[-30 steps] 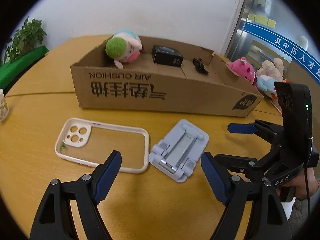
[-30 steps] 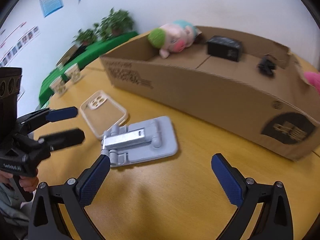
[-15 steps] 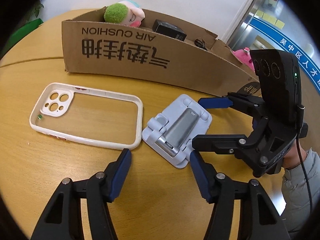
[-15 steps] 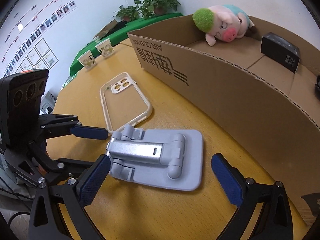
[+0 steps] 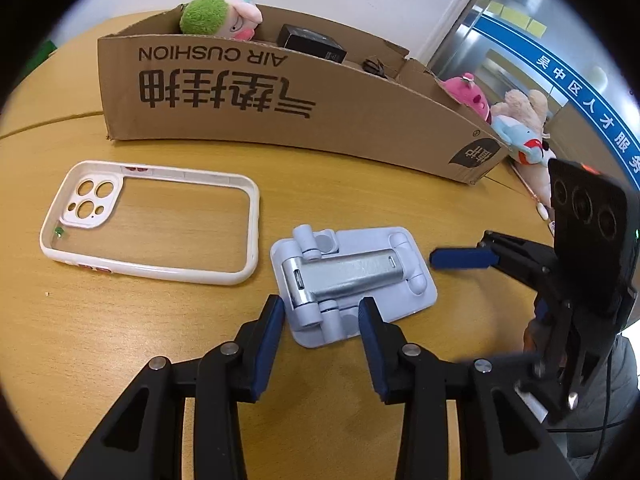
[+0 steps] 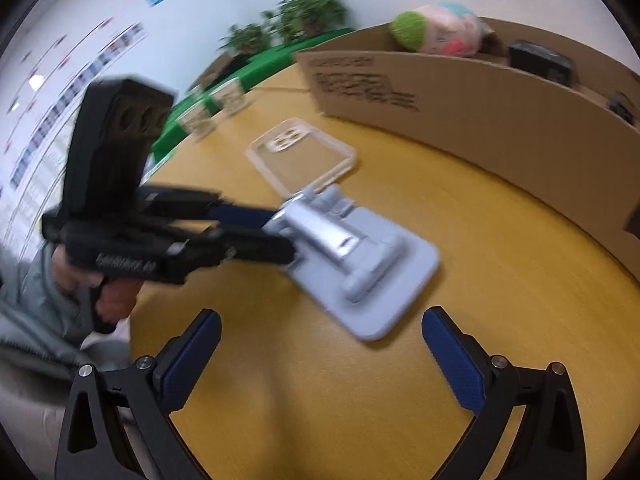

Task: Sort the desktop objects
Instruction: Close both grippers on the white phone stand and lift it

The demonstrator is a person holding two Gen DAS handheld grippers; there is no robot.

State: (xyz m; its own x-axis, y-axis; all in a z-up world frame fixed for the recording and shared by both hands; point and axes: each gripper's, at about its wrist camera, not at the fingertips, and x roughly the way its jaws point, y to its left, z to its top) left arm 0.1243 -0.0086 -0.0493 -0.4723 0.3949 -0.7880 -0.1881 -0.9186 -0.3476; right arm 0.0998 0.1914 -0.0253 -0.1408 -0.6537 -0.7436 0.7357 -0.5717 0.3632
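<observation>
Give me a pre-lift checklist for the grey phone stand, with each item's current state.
1. Left gripper astride the near end of the phone stand; its jaws have just been closing: ok.
2. Pads pressing on the stand: cannot tell.
3. Right gripper open, nothing between its fingers: ok.
4. Phone case apart from the stand, not under it: ok.
5. Stand lying flat on the table: ok.
6. Free room in the cardboard box: cannot tell; a plush toy and a black box are inside.

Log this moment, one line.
left gripper: just closing around phone stand, contact unclear | right gripper: open | phone case: on table
</observation>
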